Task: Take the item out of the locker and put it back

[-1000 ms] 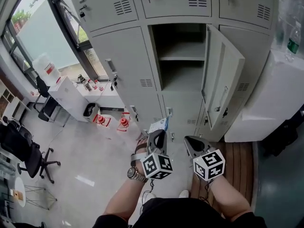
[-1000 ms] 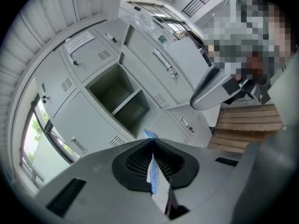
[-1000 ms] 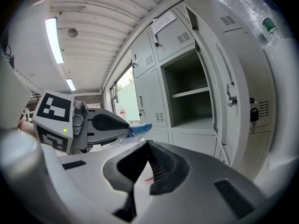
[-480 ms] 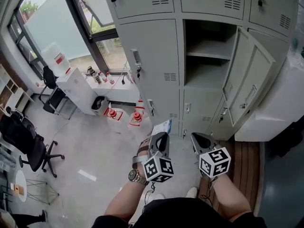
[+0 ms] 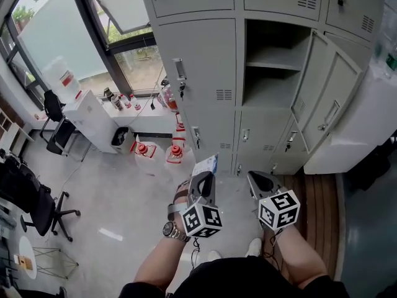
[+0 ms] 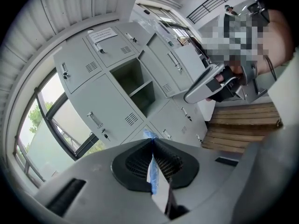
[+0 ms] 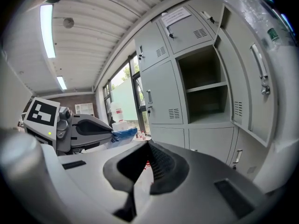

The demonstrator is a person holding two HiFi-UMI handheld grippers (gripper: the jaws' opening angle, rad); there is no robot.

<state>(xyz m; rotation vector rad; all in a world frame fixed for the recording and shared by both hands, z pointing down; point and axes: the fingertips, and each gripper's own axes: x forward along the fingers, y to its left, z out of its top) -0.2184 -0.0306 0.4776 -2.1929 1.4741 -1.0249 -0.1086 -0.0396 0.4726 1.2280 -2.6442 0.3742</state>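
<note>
**A:** The left tongs (image 5: 206,176) were clamped on the packet (image 5: 207,164), a flat blue-and-white thing poking out past the tips!

**B:** Yes, and the left gripper view had it edge-on between the pads, with the jaws squeezed tight on it.

**A:** So the packet was out of the locker (image 5: 198,54), held low in front of it, over the floor (image 5: 124,191).

**B:** And the right tongs (image 5: 252,177) were just beside the left, jaws together at the tips and carrying nothing.

**A:** Both pointed towards the locker. One compartment (image 5: 273,98) stood open, with its door (image 5: 329,98) swung out to the right.

**B:** There was a shelf (image 5: 273,59) across it halfway up. Down by the locker's foot, red-topped bottles (image 5: 175,151) stood on the floor, left of the packet.

**A:** The packet was well apart from that open compartment, down near the person's knees.
</note>
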